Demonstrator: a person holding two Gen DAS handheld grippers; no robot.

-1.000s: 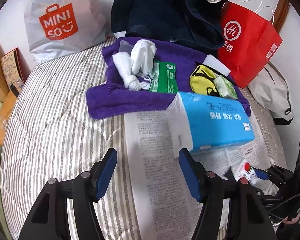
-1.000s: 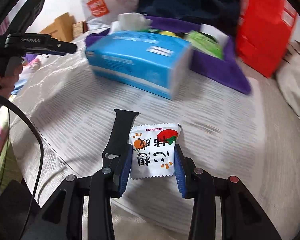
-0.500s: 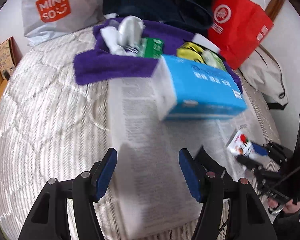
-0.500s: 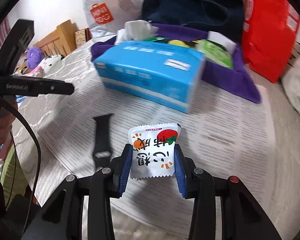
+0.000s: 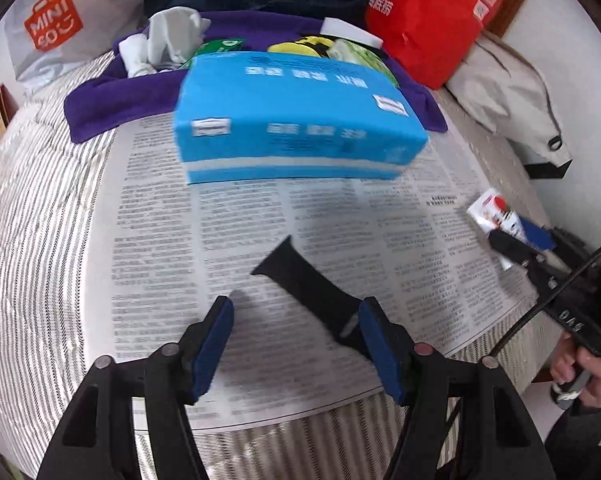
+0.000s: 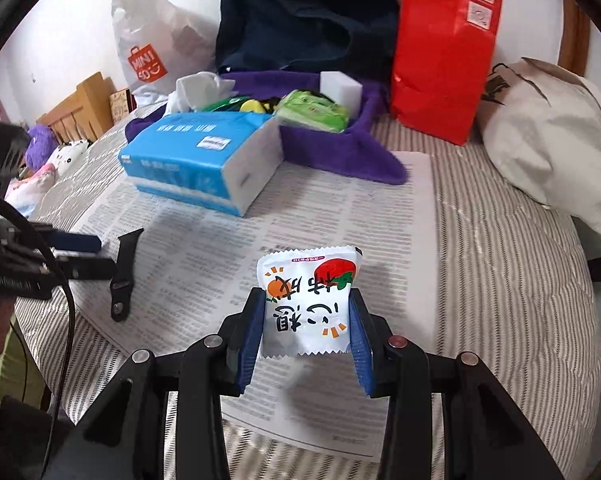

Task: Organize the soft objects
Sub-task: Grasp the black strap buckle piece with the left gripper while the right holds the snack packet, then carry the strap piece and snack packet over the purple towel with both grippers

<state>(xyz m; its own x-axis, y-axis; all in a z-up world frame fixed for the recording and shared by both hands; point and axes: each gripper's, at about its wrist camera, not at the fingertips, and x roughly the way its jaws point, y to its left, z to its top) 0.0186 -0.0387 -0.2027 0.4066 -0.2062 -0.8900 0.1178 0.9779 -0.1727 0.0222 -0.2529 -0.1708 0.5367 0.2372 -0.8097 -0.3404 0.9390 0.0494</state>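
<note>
My right gripper (image 6: 306, 336) is shut on a white snack packet (image 6: 308, 304) with red and orange print, held above the newspaper (image 6: 320, 216); it also shows in the left wrist view (image 5: 496, 214). My left gripper (image 5: 296, 340) is open and empty, just above a black watch strap (image 5: 312, 288) lying on the newspaper (image 5: 160, 208); the strap also shows in the right wrist view (image 6: 124, 268). A blue tissue pack (image 5: 292, 116) lies beyond it. Behind it a purple towel (image 5: 100, 100) holds white socks (image 5: 168, 36), green packs (image 6: 312, 110) and a yellow item (image 5: 300, 46).
A red paper bag (image 5: 432, 12), a white Miniso bag (image 5: 52, 28), a dark blue bag (image 6: 300, 20) and a cream cloth bag (image 6: 548, 132) stand along the far side of the striped bed (image 5: 32, 200). Plush toys (image 6: 48, 156) lie at the left.
My left gripper has moved right and down over the newspaper, so the black strap now lies between its open fingers. My right gripper has pulled back with the packet still held.
</note>
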